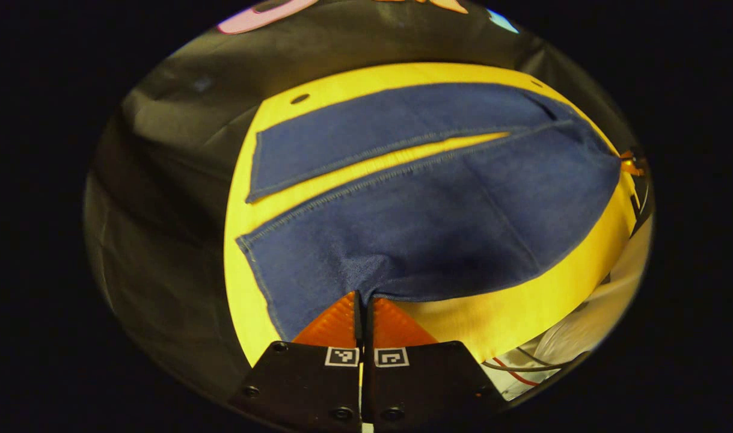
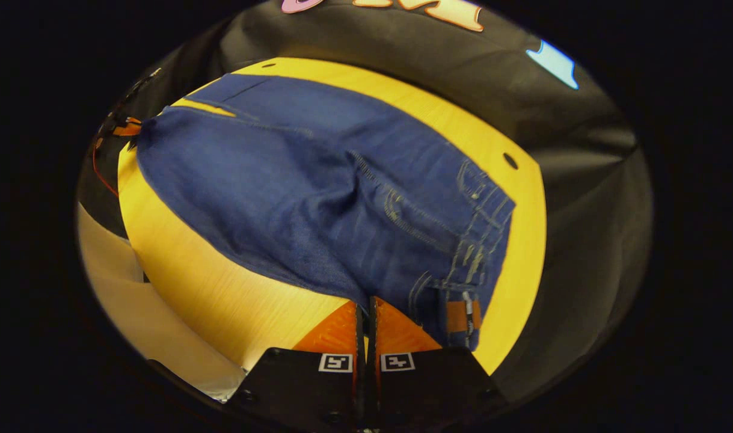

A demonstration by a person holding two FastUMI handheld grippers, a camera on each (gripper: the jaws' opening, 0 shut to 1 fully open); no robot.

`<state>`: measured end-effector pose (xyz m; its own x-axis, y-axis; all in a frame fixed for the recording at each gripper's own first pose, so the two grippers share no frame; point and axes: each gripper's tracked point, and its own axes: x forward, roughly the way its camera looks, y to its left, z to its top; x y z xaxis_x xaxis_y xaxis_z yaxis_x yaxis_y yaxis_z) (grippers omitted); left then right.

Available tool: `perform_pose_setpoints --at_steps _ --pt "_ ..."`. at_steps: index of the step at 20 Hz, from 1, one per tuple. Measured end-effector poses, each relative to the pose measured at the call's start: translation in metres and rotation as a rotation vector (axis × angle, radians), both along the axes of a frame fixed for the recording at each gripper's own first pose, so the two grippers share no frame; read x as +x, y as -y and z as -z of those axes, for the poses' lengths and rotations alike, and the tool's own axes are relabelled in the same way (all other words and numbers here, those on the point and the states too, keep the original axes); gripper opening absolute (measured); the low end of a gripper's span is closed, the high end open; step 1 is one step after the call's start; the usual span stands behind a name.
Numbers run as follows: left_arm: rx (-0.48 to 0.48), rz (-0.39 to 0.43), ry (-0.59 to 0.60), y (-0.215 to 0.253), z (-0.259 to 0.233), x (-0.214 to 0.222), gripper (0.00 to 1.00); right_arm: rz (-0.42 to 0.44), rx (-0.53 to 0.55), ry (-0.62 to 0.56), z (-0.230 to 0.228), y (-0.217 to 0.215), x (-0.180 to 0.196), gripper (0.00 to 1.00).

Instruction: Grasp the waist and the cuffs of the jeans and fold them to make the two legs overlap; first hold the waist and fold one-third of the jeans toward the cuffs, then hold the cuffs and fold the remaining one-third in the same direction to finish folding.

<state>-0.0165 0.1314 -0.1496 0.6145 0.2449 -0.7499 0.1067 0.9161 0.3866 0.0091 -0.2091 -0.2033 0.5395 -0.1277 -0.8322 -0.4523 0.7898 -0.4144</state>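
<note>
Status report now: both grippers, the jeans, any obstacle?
Left gripper shut on near leg edge. Right gripper shut on jeans near waist. Legs apart, not overlapped. Table unobstructed.

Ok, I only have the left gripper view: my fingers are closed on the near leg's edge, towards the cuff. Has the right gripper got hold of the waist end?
Observer: Yes. The right gripper is shut on the near edge of the jeans, close beside the waistband.
Operator: Is anything on the waistband next to the fingers?
Observer: A brown patch sits on the waistband just beside them. The cloth puckers where the fingers pinch it, and the yellow table shows on their other side.
</note>
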Motion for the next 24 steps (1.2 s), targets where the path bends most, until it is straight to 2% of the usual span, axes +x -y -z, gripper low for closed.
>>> perform_pose_setpoints --at_steps 4,7,12,15,19,22,24 --pt "-0.032 -0.057 0.151 0.013 -0.062 0.022 0.00 0.011 0.002 0.133 -0.040 -0.010 0.040 0.03" --pt "0.021 -0.081 0.248 0.014 -0.096 0.044 0.00 -0.003 0.000 0.218 -0.062 -0.017 0.082 0.03" --pt "0.072 -0.170 0.351 0.000 -0.124 0.115 0.00 0.067 0.046 0.314 -0.070 -0.024 0.152 0.02" --pt "0.118 -0.197 0.346 0.001 -0.124 0.162 0.00 0.113 0.079 0.354 -0.055 -0.025 0.199 0.01" --pt "0.199 -0.148 0.308 -0.004 -0.112 0.224 0.00 0.194 0.152 0.370 -0.021 -0.020 0.256 0.02" --pt "0.190 -0.155 0.277 -0.014 -0.089 0.263 0.00 0.267 0.229 0.352 0.011 -0.013 0.282 0.02" --pt "0.196 -0.161 0.262 -0.040 -0.079 0.282 0.00 0.299 0.268 0.350 0.024 -0.012 0.293 0.02"
